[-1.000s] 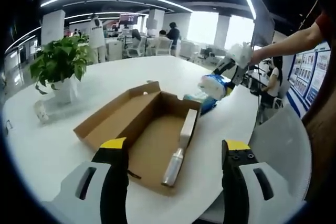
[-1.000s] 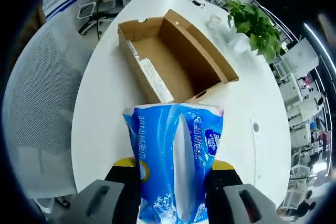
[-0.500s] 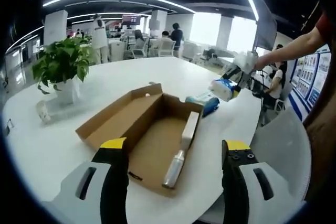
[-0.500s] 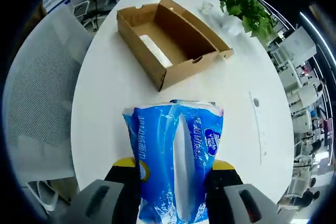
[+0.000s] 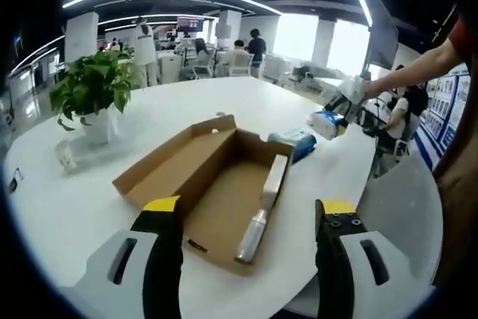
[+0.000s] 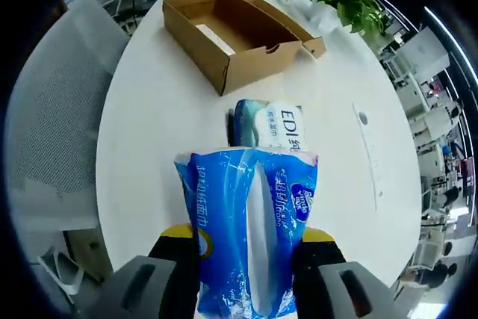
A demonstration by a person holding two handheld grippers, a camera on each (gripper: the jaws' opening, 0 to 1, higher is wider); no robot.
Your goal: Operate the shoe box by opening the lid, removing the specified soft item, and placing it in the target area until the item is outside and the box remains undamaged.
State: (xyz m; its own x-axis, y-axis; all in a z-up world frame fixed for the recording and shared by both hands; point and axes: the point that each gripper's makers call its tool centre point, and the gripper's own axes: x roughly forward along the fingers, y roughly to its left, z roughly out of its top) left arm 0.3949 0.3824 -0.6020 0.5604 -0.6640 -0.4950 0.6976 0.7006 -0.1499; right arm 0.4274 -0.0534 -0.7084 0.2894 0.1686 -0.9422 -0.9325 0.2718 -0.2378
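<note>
Our right tongs (image 6: 249,248) grip the blue tissue pack (image 6: 250,222) above the table (image 6: 164,132); our left tongs (image 5: 246,218), open, face the open shoe box (image 5: 216,184), revealing a wrapped roll (image 5: 252,234) inside.

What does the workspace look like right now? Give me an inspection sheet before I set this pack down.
Surface: white round table, mostly bare.
Job's things: shoe box open, lid folded back flat, no damage visible; blue tissue pack held above the table, outside the box; a second tissue pack lies on the table beside the box.
Clutter: white long item and a clear wrapped item inside the box; potted plant; small clear object near it.
Grippers: right gripper shut on the blue pack; left gripper open, empty.
Cables: nothing seen.
Surroundings: office, grey chair, people in the background.
</note>
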